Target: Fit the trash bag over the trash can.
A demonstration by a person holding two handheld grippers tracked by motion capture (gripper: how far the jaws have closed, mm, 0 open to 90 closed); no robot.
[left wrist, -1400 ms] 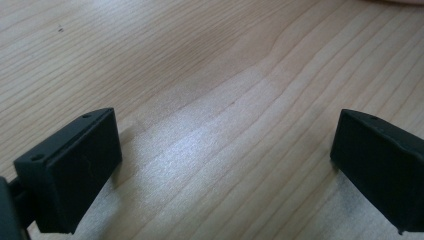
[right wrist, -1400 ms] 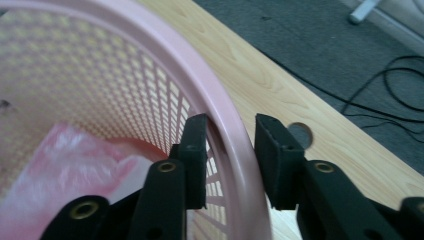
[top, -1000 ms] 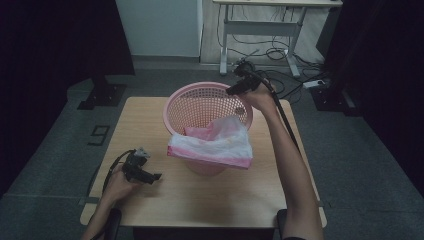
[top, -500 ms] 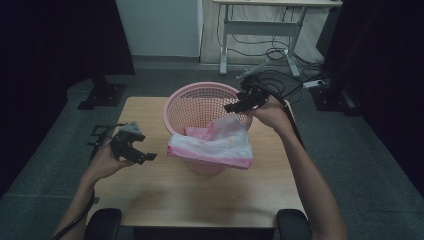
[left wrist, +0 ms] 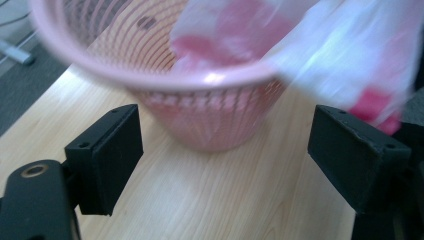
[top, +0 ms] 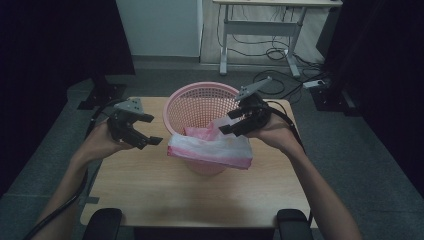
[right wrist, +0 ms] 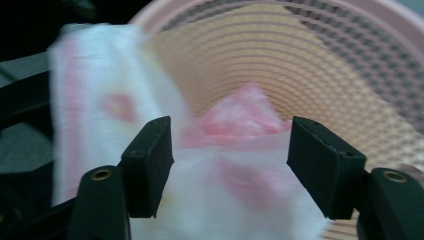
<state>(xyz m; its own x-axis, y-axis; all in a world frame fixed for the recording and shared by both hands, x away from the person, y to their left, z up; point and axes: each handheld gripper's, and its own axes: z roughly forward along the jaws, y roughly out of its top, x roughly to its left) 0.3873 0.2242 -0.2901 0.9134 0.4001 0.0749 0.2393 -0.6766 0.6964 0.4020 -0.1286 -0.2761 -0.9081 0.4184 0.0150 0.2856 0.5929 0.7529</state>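
The right gripper (top: 231,121) hangs over the near right rim of the basket (top: 176,102), its jaws part open after closing a little, with nothing pinched; in the right gripper view the bag (right wrist: 210,200) lies below and between its pads (right wrist: 150,165) without being pressed. The left gripper (top: 148,141) hovers in the air left of the basket, its jaws wide though they have just been narrowing, and nothing sits between them; in the left gripper view the basket (left wrist: 220,120) stands ahead of the empty gap. The bag (top: 210,150) is thin white plastic with pink patches, crumpled, part of it down inside the basket and the rest folded over the near rim, hanging down the outside wall. The basket is round, pink, with slotted sides, and holds nothing but that bag. It stands on the wooden table (top: 165,195) towards the far edge, with bare wood in front of the basket and on its left. The table's left and near edges are well apart from the basket, and grey floor (top: 50,145) lies beyond them.
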